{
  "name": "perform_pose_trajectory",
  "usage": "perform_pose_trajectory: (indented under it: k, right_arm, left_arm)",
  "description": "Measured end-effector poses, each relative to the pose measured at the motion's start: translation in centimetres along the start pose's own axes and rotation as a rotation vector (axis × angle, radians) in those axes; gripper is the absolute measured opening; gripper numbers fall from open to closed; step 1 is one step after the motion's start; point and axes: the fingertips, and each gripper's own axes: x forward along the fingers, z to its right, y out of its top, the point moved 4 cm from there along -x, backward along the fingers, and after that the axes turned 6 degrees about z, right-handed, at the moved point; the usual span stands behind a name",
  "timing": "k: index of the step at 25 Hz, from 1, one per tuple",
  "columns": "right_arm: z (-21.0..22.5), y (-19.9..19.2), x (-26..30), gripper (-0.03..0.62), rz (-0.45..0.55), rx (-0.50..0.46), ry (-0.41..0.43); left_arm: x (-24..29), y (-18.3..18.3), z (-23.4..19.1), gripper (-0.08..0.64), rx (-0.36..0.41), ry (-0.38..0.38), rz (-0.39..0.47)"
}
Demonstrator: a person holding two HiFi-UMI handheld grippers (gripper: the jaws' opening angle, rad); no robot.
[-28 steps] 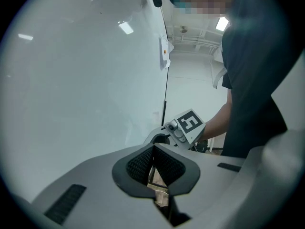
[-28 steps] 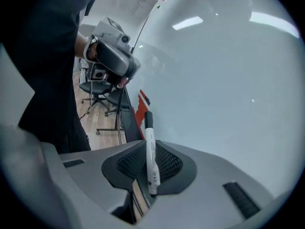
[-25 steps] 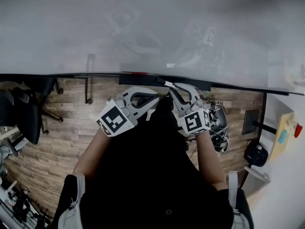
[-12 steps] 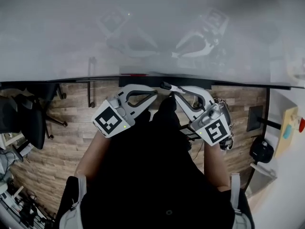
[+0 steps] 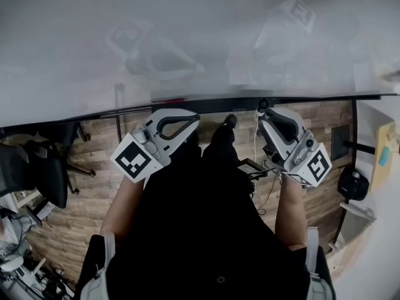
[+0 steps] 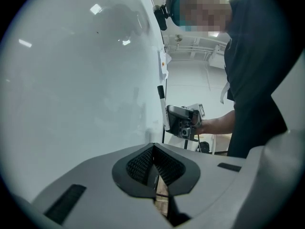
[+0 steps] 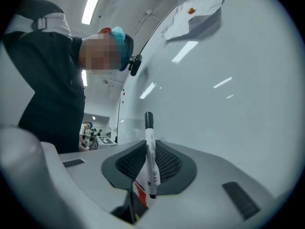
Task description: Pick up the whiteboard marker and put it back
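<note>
The whiteboard marker [image 7: 150,156] is white with a black cap, and my right gripper [image 7: 148,151] is shut on its barrel, cap end pointing out past the jaws beside the whiteboard [image 7: 228,104]. In the head view the right gripper [image 5: 270,111] is up at the whiteboard's dark lower ledge [image 5: 206,100], right of centre. My left gripper [image 5: 182,119] hangs just below that ledge, left of centre. Its jaws are closed with nothing between them [image 6: 155,163]. From the left gripper view the right gripper [image 6: 183,120] shows with the marker [image 6: 162,104] sticking up from it.
The whiteboard [image 5: 200,36] fills the upper half of the head view. A red marker [image 5: 169,99] lies on the ledge. A crumpled paper [image 7: 193,8] is stuck on the board. Below are a wooden floor, office chairs [image 5: 44,167] at left and a dark bag [image 5: 353,183] at right.
My right gripper has swung to the right and up to the board's ledge, carrying the marker. The left gripper has drifted slightly left and stays shut.
</note>
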Motion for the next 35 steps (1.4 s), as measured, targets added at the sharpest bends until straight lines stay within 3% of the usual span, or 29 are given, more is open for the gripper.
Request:
perform_pose_trajectory:
  k: [5, 15, 28, 35]
  right_arm:
    - [1.1, 1.9, -3.1, 0.067, 0.007, -0.036, -0.058]
    - [1.1, 3.3, -6.7, 0.067, 0.149, 0.082, -0.105]
    - [0.3, 3.0, -6.3, 0.067, 0.278, 0.23, -0.039]
    - [0.1, 3.1, -5.9, 0.067, 0.262, 0.225, -0.032]
  left_arm:
    - [0.7, 0.4, 0.5, 0.012, -0.017, -0.016, 0.019]
    - [1.8, 1.1, 1.1, 0.012, -0.029, -0.062, 0.05]
    - [2.0, 1.4, 1.6, 0.012, -0.042, -0.081, 0.076]
    - [2.5, 1.9, 1.5, 0.012, -0.049, -0.094, 0.091]
